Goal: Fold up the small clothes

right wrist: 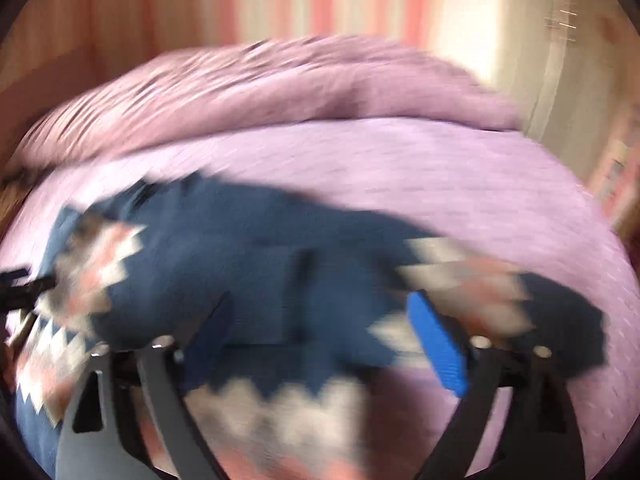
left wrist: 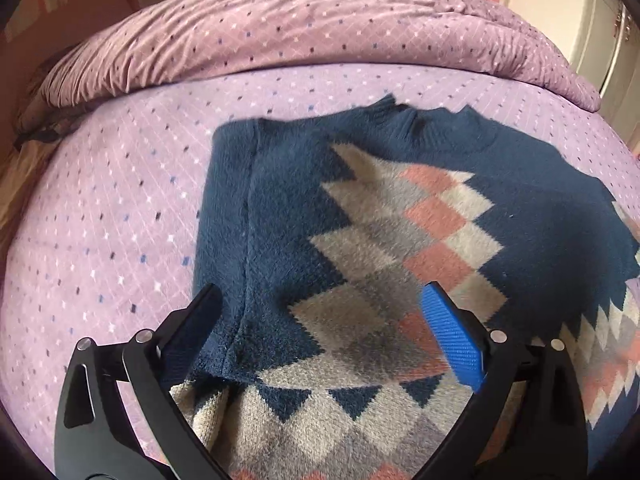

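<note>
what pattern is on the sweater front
Beige, grey and pink diamonds on navy sweater; left wrist view.

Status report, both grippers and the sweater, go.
Left gripper and right gripper: jaws wide, nothing held. Sweater flat on the bed sheet, left sleeve folded in. Nothing in the way.

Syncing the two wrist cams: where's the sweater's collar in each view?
Left wrist: the collar sits upper centre, at the far edge of the sweater, pointing toward the duvet.
Right wrist: heavily blurred; the collar cannot be picked out. The sweater fills the middle and lower left.
Shared landmark: the rumpled purple duvet bunched along the far side of the bed, arching across the top of both pictures.
</note>
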Motion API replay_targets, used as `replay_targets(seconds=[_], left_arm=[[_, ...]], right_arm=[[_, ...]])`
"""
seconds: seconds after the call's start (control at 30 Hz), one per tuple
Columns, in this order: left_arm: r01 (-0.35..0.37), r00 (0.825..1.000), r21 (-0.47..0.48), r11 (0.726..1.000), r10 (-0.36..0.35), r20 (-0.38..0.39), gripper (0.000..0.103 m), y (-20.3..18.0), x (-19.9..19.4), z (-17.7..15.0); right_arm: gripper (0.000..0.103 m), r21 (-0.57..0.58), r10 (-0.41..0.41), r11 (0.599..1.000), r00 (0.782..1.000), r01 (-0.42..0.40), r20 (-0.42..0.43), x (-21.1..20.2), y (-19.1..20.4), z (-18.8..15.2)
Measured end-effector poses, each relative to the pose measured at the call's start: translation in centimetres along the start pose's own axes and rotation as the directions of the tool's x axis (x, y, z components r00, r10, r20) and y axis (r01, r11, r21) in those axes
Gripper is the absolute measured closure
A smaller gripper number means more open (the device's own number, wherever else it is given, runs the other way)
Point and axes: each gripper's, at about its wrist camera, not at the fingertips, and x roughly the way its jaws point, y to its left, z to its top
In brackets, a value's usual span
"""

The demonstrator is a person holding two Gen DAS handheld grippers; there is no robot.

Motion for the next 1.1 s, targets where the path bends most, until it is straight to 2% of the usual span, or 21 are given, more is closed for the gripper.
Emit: replay_targets(seconds=[0.1, 0.17, 0.23, 0.33, 0.4, 0.57, 0.77, 0.83, 0.93, 1.1], left_arm=[[0.017, 1.0, 0.029, 0.999, -0.018, 0.006, 0.004, -1.1, -0.8, 0.6], [0.028, 0.999, 0.047, 0.999, -0.028, 0.015, 0.004, -2.0, -1.2, 1.0], [0.046, 0.999, 0.058, 0.997, -0.047, 0.022, 0.004, -3.2, -1.6, 1.2], [0.067, 0.997, 0.067, 0.995, -0.069, 0.025, 0.004, -4.9, -1.8, 1.5], [0.066, 0.997, 0.092, 0.994, -0.069, 0.031, 0.004, -6.2, -1.9, 1.8], [0.083, 0.995, 0.13, 0.988, -0.089, 0.038, 0.004, -8.5, -2.2, 2.4], [0.157, 0.986, 0.171, 0.973, -0.165, 0.034, 0.004, -10.4, -2.1, 3.3], [0.177, 0.983, 0.166, 0.97, -0.184, 0.027, 0.004, -10.8, -2.0, 3.7], [0.189, 0.98, 0.157, 0.969, -0.196, 0.026, 0.004, -11.4, -1.9, 4.0], [0.192, 0.98, 0.165, 0.968, -0.198, 0.021, 0.004, -12.5, -1.7, 4.1]], right_arm=[[0.012, 0.138, -0.111, 0.984, 0.994, 0.112, -0.016, -0.9, -7.4, -1.3], [0.012, 0.239, -0.182, 0.952, 0.981, 0.192, -0.064, -0.8, -12.8, -2.7], [0.012, 0.348, -0.242, 0.901, 0.966, 0.259, -0.093, -0.8, -17.7, -4.5], [0.012, 0.469, -0.281, 0.828, 0.951, 0.308, -0.129, -0.4, -23.0, -6.7], [0.012, 0.501, -0.309, 0.798, 0.941, 0.334, -0.135, -0.3, -25.1, -7.7], [0.012, 0.544, -0.294, 0.772, 0.944, 0.328, -0.152, 1.0, -27.5, -8.8], [0.012, 0.596, -0.213, 0.76, 0.966, 0.259, -0.147, 2.3, -28.9, -9.7], [0.013, 0.626, -0.177, 0.746, 0.974, 0.225, -0.138, 2.9, -29.5, -10.3], [0.02, 0.654, -0.167, 0.725, 0.976, 0.216, -0.138, 3.5, -30.2, -10.9], [0.02, 0.707, -0.141, 0.685, 0.984, 0.177, -0.109, 4.2, -31.7, -11.2]])
